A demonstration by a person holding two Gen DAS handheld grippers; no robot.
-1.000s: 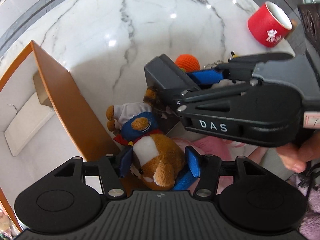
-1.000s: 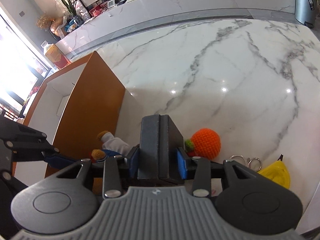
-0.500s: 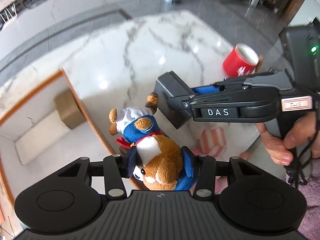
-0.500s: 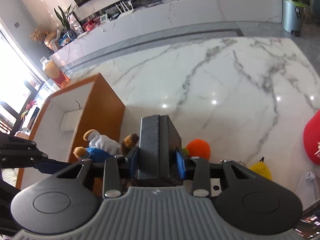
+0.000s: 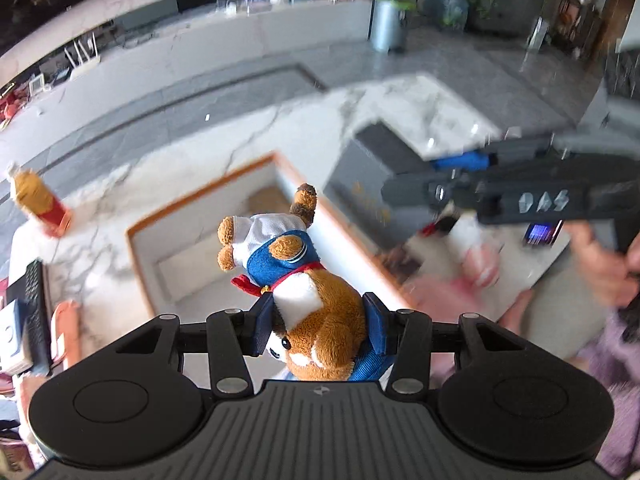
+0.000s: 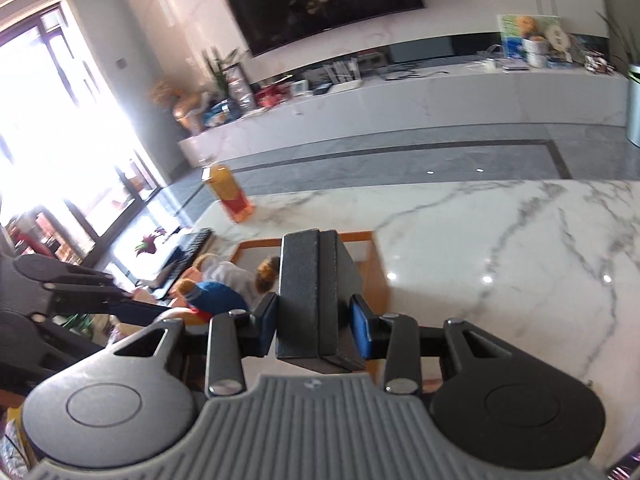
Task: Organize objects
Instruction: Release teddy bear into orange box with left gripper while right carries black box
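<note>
Mid-carry: left gripper (image 5: 318, 326) clamps the plush fox (image 5: 316, 316), right gripper (image 6: 314, 326) grips the black box (image 6: 316, 300); next, lower both into the orange-rimmed bin (image 5: 140, 256)

Blown-out window glare, motion blur

Plush dog (image 5: 316, 312): brown and white fur, blue jacket, white trousers, red scarf. Box (image 6: 312, 300) in the right gripper (image 6: 314, 326): dark grey, matte. Gripper pads (image 6: 362, 330): blue; bodies black. Storage bin (image 5: 160, 224): orange rim, white interior. Table (image 6: 500, 240): white marble with grey veining. Bottle (image 6: 228, 196): amber with a red label.
</note>
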